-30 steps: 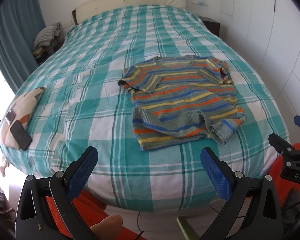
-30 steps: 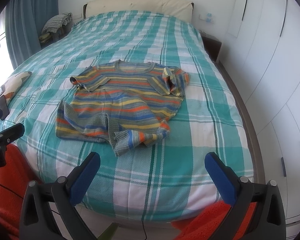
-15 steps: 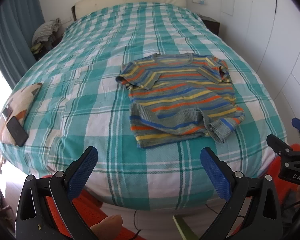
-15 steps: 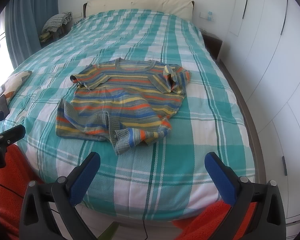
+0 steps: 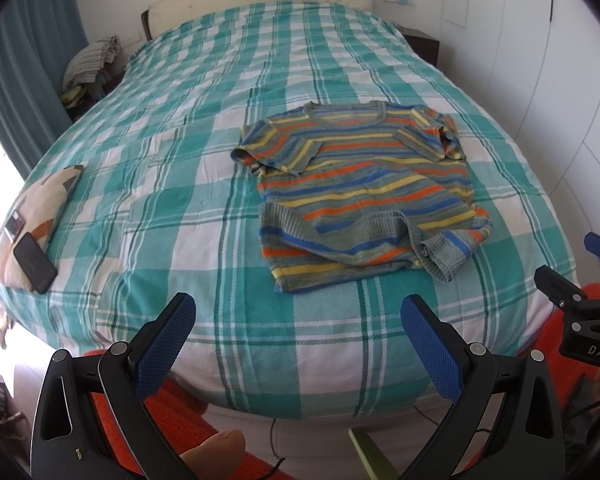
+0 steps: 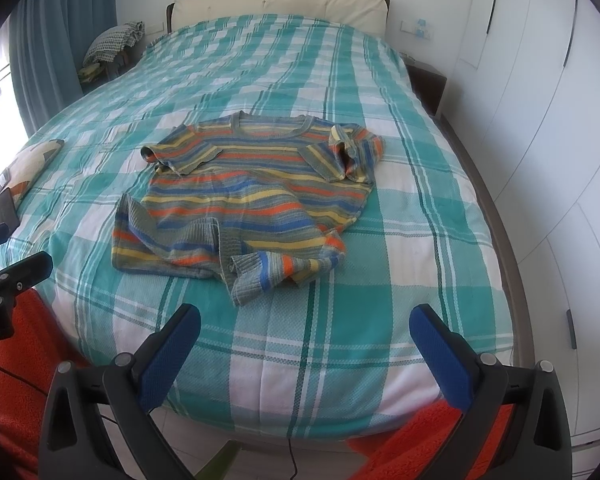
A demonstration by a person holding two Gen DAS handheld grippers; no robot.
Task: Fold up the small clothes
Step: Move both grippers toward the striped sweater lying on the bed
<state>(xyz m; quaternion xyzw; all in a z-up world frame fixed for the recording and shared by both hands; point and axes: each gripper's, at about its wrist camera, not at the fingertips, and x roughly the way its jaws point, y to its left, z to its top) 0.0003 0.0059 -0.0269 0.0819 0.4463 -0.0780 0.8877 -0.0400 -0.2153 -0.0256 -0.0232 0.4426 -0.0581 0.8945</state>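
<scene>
Shirt (image 5: 364, 196) lies centre frame on the bed (image 5: 204, 216), face up, hem rumpled and flipped at the lower edge, one sleeve bunched at upper right. Left gripper (image 5: 296, 340) and right gripper (image 6: 304, 344) hover at the near bed edge, jaws spread wide, holding nothing. Risk: pinching the doubled hem would trap the bedcover or carry the crease into the fold. Phone (image 5: 34, 263) at far left, well apart.
</scene>
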